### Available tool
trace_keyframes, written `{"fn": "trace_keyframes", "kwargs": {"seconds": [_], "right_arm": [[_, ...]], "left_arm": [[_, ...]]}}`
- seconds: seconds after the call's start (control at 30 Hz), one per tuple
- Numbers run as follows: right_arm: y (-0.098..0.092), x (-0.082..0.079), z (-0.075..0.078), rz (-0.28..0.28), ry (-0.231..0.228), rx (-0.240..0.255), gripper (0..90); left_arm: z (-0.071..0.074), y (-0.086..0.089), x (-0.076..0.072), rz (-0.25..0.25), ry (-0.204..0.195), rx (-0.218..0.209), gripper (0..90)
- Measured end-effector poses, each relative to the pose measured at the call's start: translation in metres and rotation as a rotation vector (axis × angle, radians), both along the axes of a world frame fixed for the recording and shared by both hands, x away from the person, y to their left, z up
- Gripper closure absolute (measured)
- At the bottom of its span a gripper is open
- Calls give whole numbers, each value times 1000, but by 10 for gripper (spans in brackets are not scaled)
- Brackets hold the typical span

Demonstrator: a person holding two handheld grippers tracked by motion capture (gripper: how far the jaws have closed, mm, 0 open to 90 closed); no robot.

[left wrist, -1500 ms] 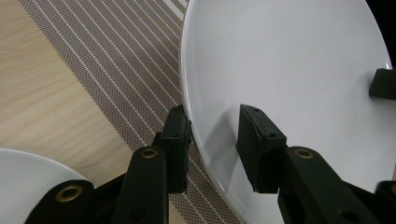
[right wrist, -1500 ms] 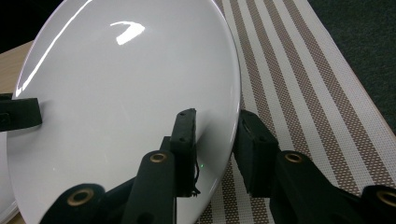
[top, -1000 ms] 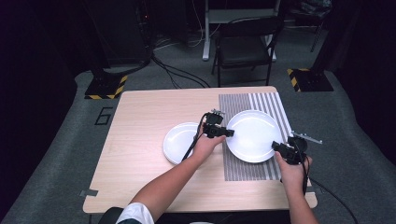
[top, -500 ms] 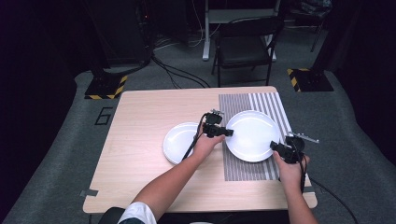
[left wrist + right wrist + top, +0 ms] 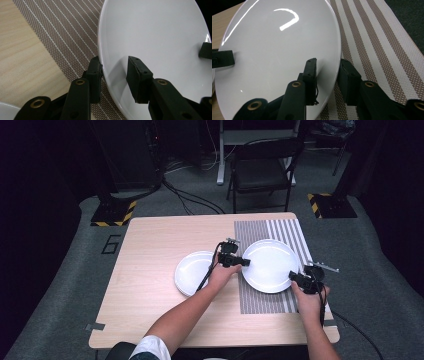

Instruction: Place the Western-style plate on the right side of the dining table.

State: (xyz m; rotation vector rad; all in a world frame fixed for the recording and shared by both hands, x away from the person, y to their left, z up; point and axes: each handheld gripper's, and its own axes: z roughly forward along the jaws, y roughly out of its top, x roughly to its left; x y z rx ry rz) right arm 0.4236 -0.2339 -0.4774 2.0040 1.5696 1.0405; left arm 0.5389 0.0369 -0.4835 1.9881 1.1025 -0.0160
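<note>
A large white plate point(image 5: 270, 265) lies over the striped placemat point(image 5: 272, 227), held by both grippers at opposite rims. My left gripper point(image 5: 245, 262) is shut on its left rim: one jaw sits inside the plate point(image 5: 155, 32), the other under the edge, around point(image 5: 114, 60). My right gripper point(image 5: 294, 277) is shut on the near right rim in the same way, around point(image 5: 328, 62) on the plate point(image 5: 277, 50). Whether the plate rests on the mat or hangs just above it, I cannot tell. Each gripper view catches the other gripper's jaw at the plate's far edge.
A second, smaller white plate point(image 5: 192, 272) sits on the bare wooden table point(image 5: 155, 250), just left of my left hand. The mat point(image 5: 374, 37) runs to the table's right edge. A folding chair point(image 5: 260, 170) stands beyond the far edge.
</note>
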Motion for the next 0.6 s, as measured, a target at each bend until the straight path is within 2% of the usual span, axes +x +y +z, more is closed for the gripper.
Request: {"fn": "trace_keyframes", "kwargs": {"seconds": [0.37,0.6], "right_arm": [[-5,7,-13,-9,19,-9,688],[-9,11,-18,-41,19,-7,678]], "left_arm": [[-9,-8,5,4,-9,7,649],[-14,-16,8,3,-20,22,649]]}}
